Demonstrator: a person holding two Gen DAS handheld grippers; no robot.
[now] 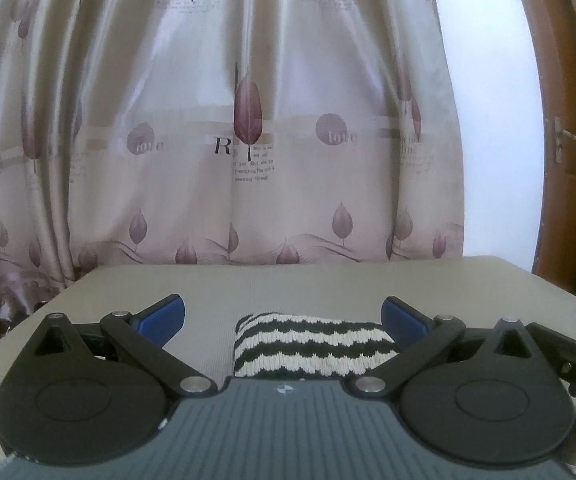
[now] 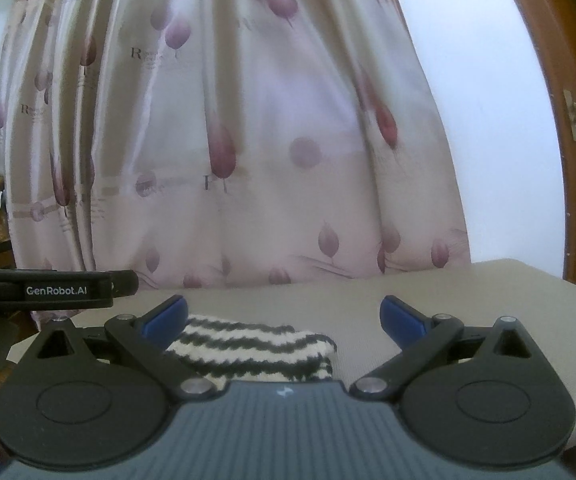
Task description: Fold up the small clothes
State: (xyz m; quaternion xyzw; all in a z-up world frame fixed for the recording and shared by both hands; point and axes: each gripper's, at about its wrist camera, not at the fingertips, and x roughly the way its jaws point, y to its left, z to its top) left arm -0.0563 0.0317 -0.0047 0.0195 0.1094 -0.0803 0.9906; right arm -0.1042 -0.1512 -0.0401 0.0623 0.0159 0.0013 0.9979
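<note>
The striped knit garment (image 1: pixel 311 344), black and white in wavy bands, lies folded on the beige counter (image 1: pixel 288 284), low in the centre of the left wrist frame and partly hidden behind the gripper body. The left gripper (image 1: pixel 284 316) has its blue-tipped fingers (image 1: pixel 166 314) spread wide, holding nothing; the garment sits between them, its right end just beside the right fingertip. In the right wrist frame the same garment (image 2: pixel 256 350) lies lower left of centre, its left end behind the left blue fingertip (image 2: pixel 168 316). The right gripper (image 2: pixel 284 316) is likewise spread wide and empty. A leaf-printed curtain (image 1: pixel 248 120) fills the upper frame, a brown door (image 2: pixel 575 120) at the right edge
</note>
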